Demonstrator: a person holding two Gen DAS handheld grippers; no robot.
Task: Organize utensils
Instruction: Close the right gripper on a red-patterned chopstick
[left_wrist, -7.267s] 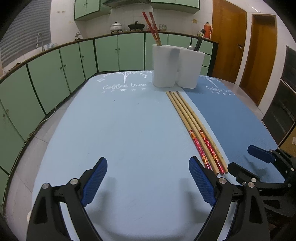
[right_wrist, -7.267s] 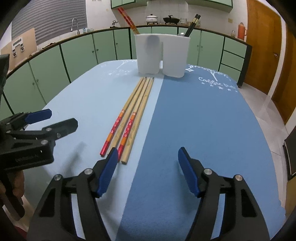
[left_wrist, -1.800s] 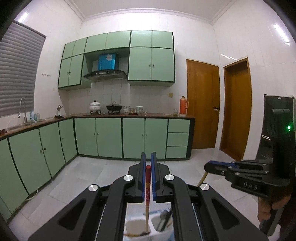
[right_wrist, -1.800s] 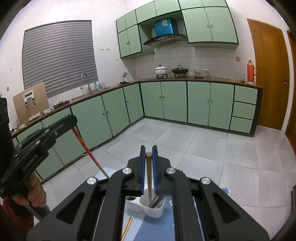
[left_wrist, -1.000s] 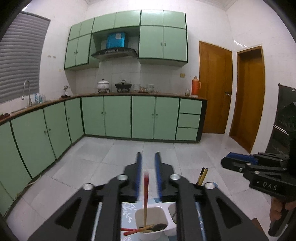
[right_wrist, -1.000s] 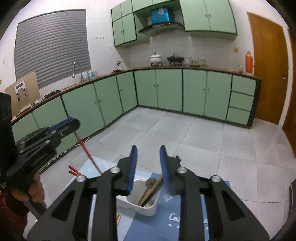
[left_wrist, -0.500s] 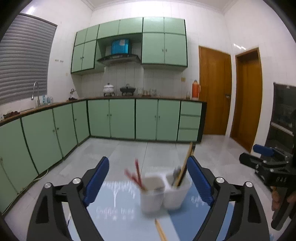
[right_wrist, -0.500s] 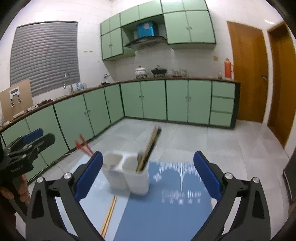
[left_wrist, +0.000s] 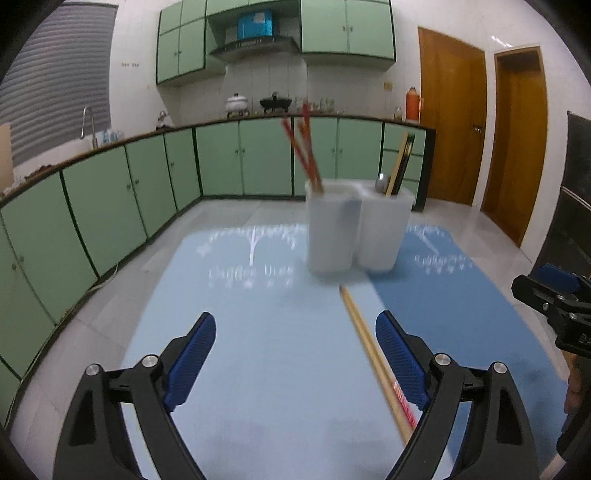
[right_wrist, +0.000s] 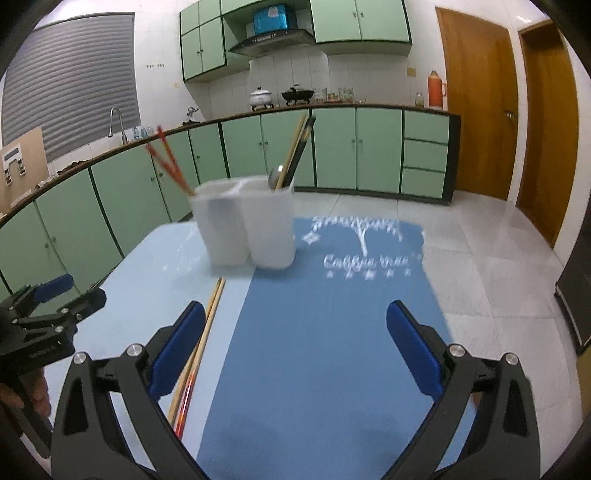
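While both the left gripper (left_wrist: 295, 345) and the right gripper (right_wrist: 295, 345) hang over the blue table mat (right_wrist: 332, 350) with jaws just sprung wide and empty, two chopsticks (left_wrist: 364, 341) lie between them, near the far white holder (left_wrist: 356, 227) with red chopsticks (left_wrist: 306, 155).

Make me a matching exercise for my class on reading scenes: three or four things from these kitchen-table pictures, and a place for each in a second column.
Things:
1. red chopsticks
2. spoon
3. loose chopsticks
4. thermos

Places:
a. lying flat on the mat
b. on the far counter
c. standing in the holder's left cup
d. in the holder's right cup with dark chopsticks

Pairs: 1-c, 2-d, 3-a, 4-b
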